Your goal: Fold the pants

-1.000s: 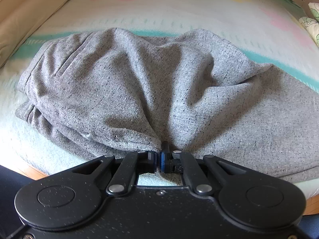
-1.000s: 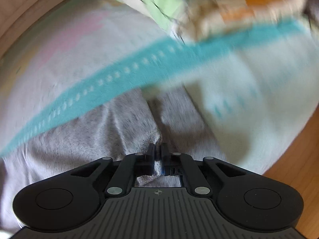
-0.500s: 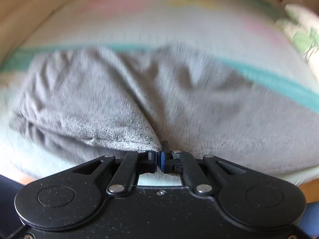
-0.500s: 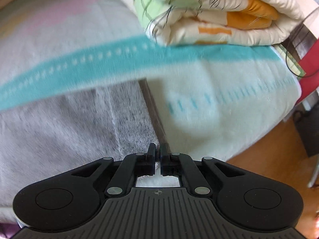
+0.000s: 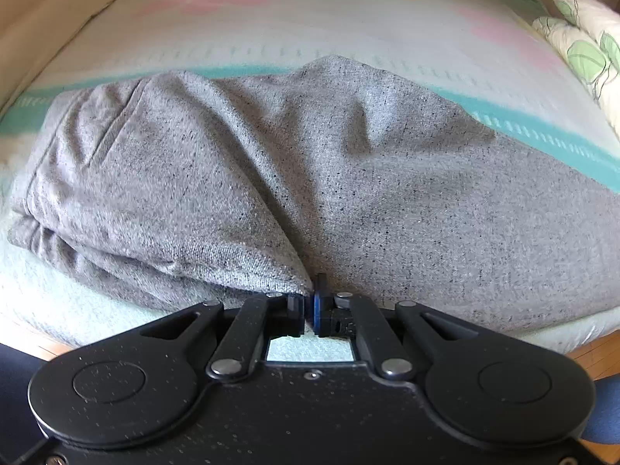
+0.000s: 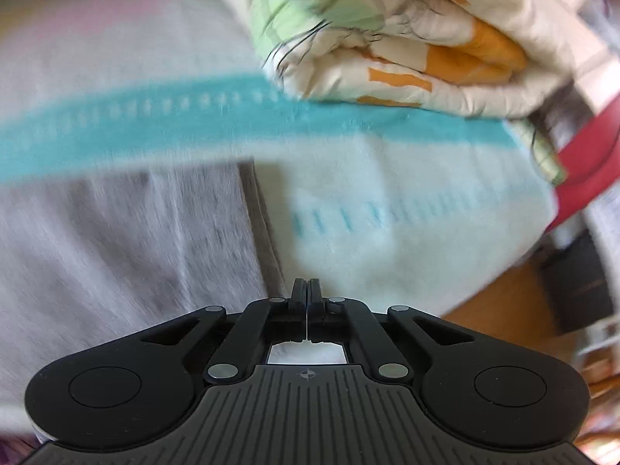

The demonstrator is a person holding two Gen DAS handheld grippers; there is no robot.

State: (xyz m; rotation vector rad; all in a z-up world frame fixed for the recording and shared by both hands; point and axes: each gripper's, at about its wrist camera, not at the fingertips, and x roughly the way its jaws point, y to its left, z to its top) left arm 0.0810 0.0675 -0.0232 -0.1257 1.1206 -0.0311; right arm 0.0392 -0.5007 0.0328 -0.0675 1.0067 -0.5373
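Left wrist view: the left gripper (image 5: 310, 304) has its fingers drawn almost together, with only a thin slit between the pads, and a fold at the near edge of the grey pants (image 5: 310, 178) sits right at that slit. The fabric bunches into a ridge that runs up from the pinch, so the claw is clamped on the cloth. The pants lie on the pale blanket (image 5: 271, 35) on a bed, their long axis running left to right across the view. The waistband end, with a pocket seam, is at the left, and the legs stretch off to the right and are cut off by the picture's edge. A teal stripe of the blanket runs behind them. A floral quilt (image 5: 589, 50) shows at the far right.

Right wrist view: the right gripper (image 6: 307, 298) is fully closed, pads pressed together. Its tips sit at the edge of the pants (image 6: 116, 240), which fill the left half. The view is smeared by blur, so whether any cloth is caught between the pads cannot be told. The folded quilt (image 6: 407, 38) rests on the blanket (image 6: 387, 232) beyond.
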